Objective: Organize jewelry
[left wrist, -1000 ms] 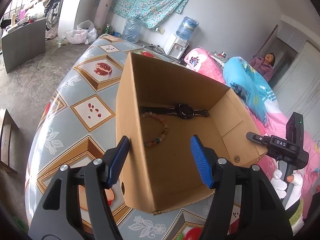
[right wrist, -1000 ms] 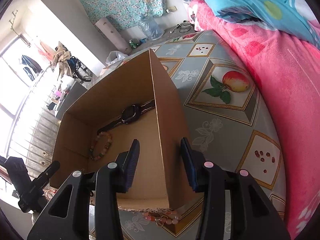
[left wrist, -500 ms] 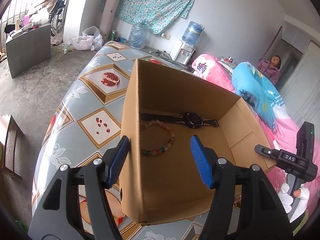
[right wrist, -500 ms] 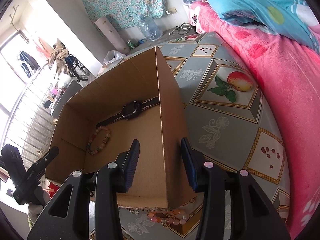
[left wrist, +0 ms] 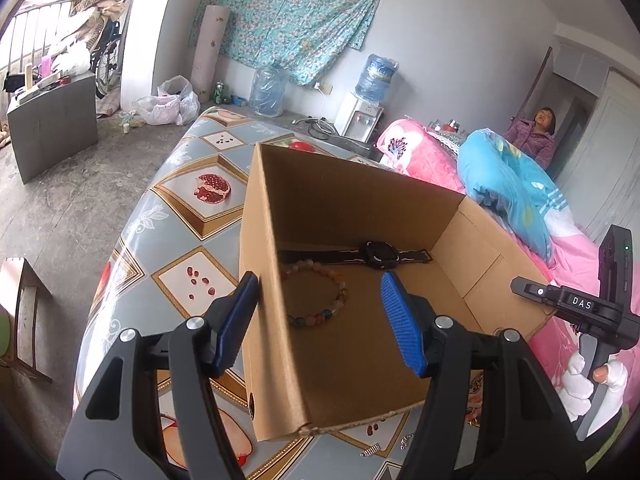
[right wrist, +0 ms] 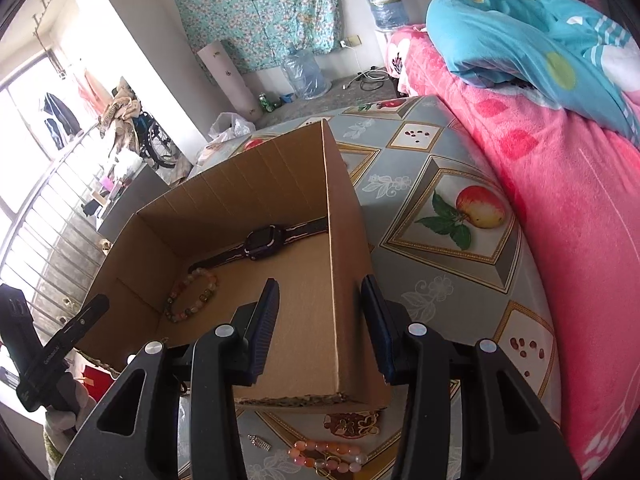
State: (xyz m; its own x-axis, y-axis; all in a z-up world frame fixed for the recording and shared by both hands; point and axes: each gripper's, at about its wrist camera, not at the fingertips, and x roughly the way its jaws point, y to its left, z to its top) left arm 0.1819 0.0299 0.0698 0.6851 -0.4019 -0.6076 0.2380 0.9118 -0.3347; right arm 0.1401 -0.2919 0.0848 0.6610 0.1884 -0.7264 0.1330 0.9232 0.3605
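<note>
A bedroom with a grey concrete floor and a floral cloth (left wrist: 296, 20) pinned to the far wall; a tabletop (left wrist: 180, 216) under a fruit-print cover runs up the middle, and a bed with a pink blanket (right wrist: 560, 200) lies along its right side.

In the left wrist view, the left tool (left wrist: 320, 284) sits at lower centre with its jaws apart, astride the left wall of an open cardboard box (left wrist: 352, 208). One blue pad is just outside that wall and the other is well inside the box, so nothing is clamped. On the box floor a beaded bracelet (left wrist: 340, 292) lies near the left wall, and a black watch (left wrist: 378, 254) is stretched flat along the back wall. At the right edge a white-gloved hand (left wrist: 580, 376) holds the other handle. A person in purple (left wrist: 534, 136) is at the upper right.

In the right wrist view, the right tool (right wrist: 320, 282) also has its jaws apart, astride the box's right wall. The inner pad stands clear of the cardboard; whether the outer pad touches it I cannot tell. A second beaded bracelet (right wrist: 324, 454) and a small metal piece (right wrist: 259, 442) lie on the tabletop at the bottom, outside the box
</note>
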